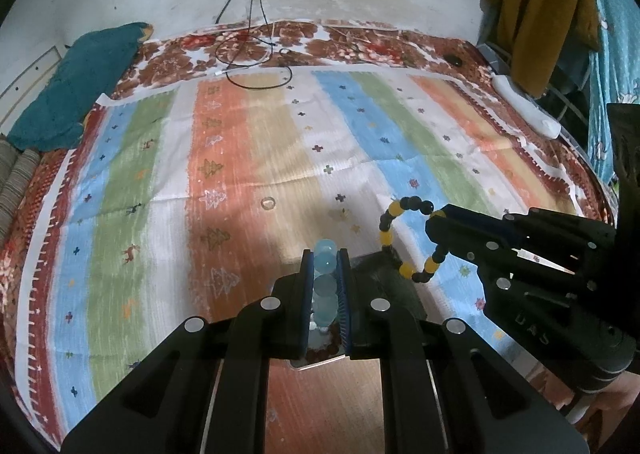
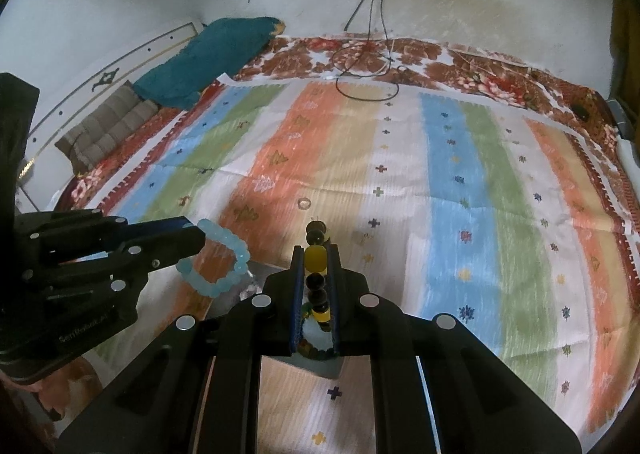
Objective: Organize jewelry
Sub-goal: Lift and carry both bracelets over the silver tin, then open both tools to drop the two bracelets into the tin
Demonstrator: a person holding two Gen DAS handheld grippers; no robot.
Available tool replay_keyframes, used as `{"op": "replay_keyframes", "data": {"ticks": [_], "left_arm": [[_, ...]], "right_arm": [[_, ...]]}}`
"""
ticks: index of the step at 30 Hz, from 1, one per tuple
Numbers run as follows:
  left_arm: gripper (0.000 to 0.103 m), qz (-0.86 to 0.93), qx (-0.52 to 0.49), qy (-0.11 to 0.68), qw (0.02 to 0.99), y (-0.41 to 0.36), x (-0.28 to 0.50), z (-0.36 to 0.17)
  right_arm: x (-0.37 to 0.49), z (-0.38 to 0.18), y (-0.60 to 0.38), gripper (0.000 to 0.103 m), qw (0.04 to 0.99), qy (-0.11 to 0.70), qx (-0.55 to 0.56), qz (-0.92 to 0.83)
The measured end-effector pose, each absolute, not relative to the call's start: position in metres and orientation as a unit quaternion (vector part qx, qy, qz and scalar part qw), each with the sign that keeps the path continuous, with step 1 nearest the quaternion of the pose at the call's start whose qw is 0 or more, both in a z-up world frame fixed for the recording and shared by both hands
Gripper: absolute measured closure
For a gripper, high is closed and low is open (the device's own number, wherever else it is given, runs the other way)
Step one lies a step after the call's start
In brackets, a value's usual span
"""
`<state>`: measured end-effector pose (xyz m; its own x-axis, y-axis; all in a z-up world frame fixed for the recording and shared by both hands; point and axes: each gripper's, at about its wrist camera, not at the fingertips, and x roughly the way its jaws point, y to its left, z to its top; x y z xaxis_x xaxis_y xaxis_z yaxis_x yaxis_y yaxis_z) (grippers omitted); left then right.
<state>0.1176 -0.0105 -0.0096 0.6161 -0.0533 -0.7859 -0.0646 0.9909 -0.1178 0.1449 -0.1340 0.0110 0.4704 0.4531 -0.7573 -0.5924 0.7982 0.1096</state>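
Left wrist view: left gripper clamped tight on a pale blue bracelet, beads stacked between the pads, held above the striped cloth. Right gripper enters from the right edge, gripping a black-and-yellow bracelet that hangs as a loop beside it. A small ring lies alone on the cloth, ahead of both grippers.

Right wrist view: right gripper pinched on the black-and-yellow bracelet. Left gripper at left, the blue bracelet looping from its tip. Ring on the cloth just ahead. A dark tray shows partly below the grippers; contents unclear.
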Motion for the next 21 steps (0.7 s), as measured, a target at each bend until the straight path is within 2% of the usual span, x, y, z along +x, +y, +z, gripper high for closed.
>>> {"op": "replay_keyframes", "data": {"ticks": [18, 21], "left_arm": [[0.092, 0.005, -0.082, 0.452, 0.888, -0.008, 0.11, -0.018], [0.087, 0.015, -0.093, 0.451, 0.888, -0.003, 0.109, -0.016]], "right_arm": [[0.139, 0.005, -0.136, 0.09, 0.848, 0.43, -0.089, 0.296], [0.146, 0.003, -0.142, 0.088, 0.851, 0.437, -0.082, 0.279]]}}
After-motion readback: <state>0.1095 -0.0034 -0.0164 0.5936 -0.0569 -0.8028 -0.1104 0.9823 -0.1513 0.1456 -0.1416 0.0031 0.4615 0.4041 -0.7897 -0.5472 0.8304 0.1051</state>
